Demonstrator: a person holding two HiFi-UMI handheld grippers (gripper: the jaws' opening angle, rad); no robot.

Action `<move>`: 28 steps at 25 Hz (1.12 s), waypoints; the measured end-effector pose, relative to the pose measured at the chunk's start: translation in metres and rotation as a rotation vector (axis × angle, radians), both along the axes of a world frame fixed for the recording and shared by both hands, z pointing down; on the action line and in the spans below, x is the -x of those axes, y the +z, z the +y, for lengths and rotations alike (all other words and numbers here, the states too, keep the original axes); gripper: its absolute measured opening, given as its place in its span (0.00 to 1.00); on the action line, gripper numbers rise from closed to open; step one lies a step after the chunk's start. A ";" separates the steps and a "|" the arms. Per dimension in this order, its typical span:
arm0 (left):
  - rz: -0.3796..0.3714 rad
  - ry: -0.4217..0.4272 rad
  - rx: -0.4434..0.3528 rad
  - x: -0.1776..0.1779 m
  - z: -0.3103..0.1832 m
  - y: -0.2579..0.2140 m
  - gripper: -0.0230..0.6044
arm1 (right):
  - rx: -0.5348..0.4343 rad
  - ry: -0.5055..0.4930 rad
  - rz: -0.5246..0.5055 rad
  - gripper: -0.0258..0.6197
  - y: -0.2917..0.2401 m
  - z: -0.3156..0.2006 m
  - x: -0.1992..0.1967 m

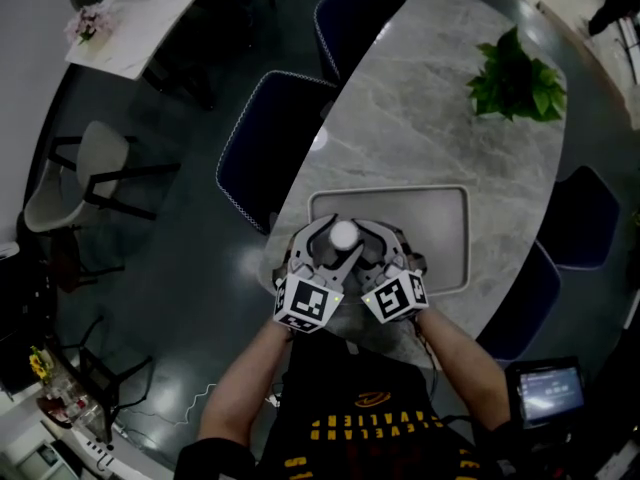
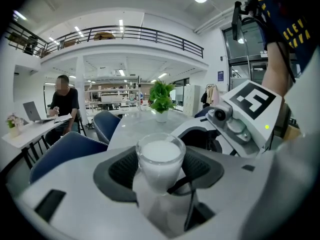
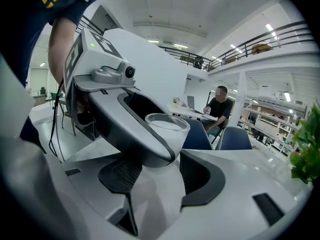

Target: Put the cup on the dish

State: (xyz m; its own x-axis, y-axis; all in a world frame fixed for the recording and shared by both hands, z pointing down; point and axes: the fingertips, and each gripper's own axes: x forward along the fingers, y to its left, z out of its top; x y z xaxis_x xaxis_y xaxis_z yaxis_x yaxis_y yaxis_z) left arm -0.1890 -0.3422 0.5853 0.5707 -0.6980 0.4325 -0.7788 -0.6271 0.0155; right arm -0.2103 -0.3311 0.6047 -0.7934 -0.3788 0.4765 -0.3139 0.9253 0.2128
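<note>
Left gripper: jaws closed on the cup, dark pads pressing its two sides below the rim. Grip sits low on the body, which keeps the rim upright and level, probably so the white filling is not tipped out.

Right gripper: jaws apart, nothing seen pinched between its pads. One jaw of the left gripper lies across the gap, with the cup's rim just beyond it. Held close alongside, apparently as a steadying or standby tool rather than the carrier.

Cup: clear, white inside to near the brim. Lifted clear of the table and carried in front of the person's body. From the head view it lies over the near left part of the dish; height above it cannot be judged.

Dish: pale rectangular tray with raised rim, lying flat on the near end of the table, interior bare. Placement not yet made; lowering straight down looks like the remaining step.

Table: oval, grey marbled top.

Plant: green, potted, at the far end, well apart from the dish.

Chair: dark blue, tucked at the table's left edge.
</note>
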 end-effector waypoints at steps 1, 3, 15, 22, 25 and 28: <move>0.000 0.001 0.007 0.001 -0.001 0.004 0.46 | 0.003 0.001 0.003 0.40 0.004 -0.001 0.001; -0.002 0.003 0.025 0.001 -0.004 0.012 0.46 | 0.008 0.001 0.011 0.40 0.011 -0.004 0.001; -0.050 0.009 0.086 0.004 -0.012 0.049 0.46 | 0.030 -0.002 0.088 0.40 0.047 -0.012 0.004; -0.058 0.004 0.102 0.005 -0.016 0.056 0.46 | 0.045 -0.023 0.097 0.40 0.055 -0.014 0.004; -0.063 0.002 0.112 0.005 -0.016 0.061 0.46 | 0.055 -0.025 0.096 0.40 0.060 -0.014 0.005; -0.065 0.002 0.116 0.007 -0.015 0.062 0.46 | 0.061 -0.029 0.100 0.40 0.062 -0.013 0.006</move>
State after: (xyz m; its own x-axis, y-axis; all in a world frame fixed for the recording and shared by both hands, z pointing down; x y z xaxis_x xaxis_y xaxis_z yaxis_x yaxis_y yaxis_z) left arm -0.1958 -0.3571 0.6472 0.5403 -0.6399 0.5465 -0.7792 -0.6256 0.0379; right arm -0.2165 -0.3444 0.6663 -0.7507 -0.3243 0.5756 -0.2668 0.9458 0.1850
